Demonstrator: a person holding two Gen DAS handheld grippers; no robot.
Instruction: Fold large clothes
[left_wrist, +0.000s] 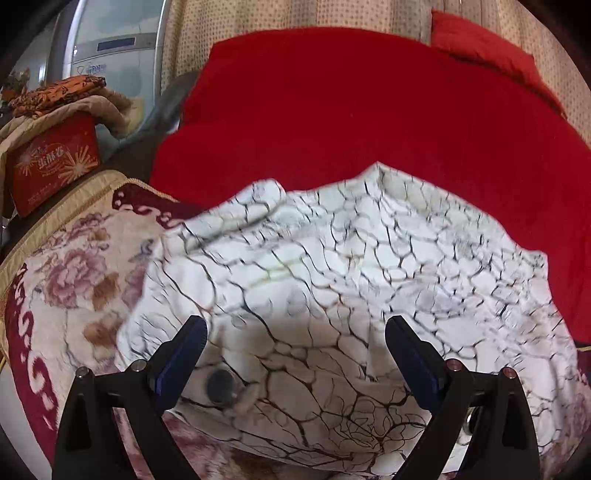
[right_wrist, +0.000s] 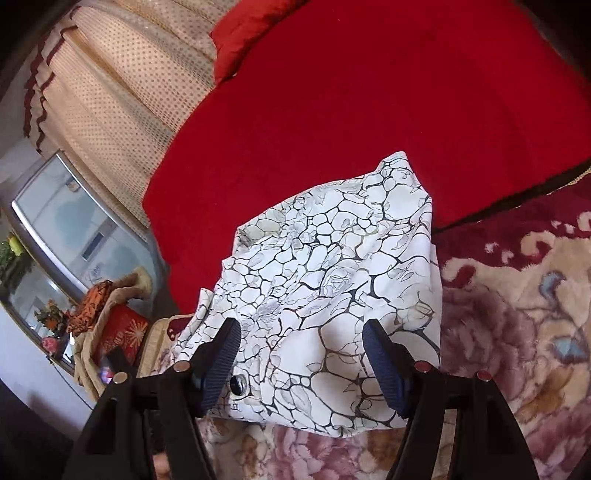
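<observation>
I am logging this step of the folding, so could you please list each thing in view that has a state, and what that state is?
White patterned garment: bunched in a heap, partly on the red blanket, partly on the floral blanket; not neatly folded.
Snap button: undone, facing up.
Left gripper: open, over the garment.
Right gripper: open, over the garment.
Red box: closed, cloth draped over it.

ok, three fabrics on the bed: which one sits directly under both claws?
The white garment with black crackle lines, bunched between the fingers of both claws. The plain red blanket lies beyond it, the floral plush blanket beside and beneath it.
</observation>
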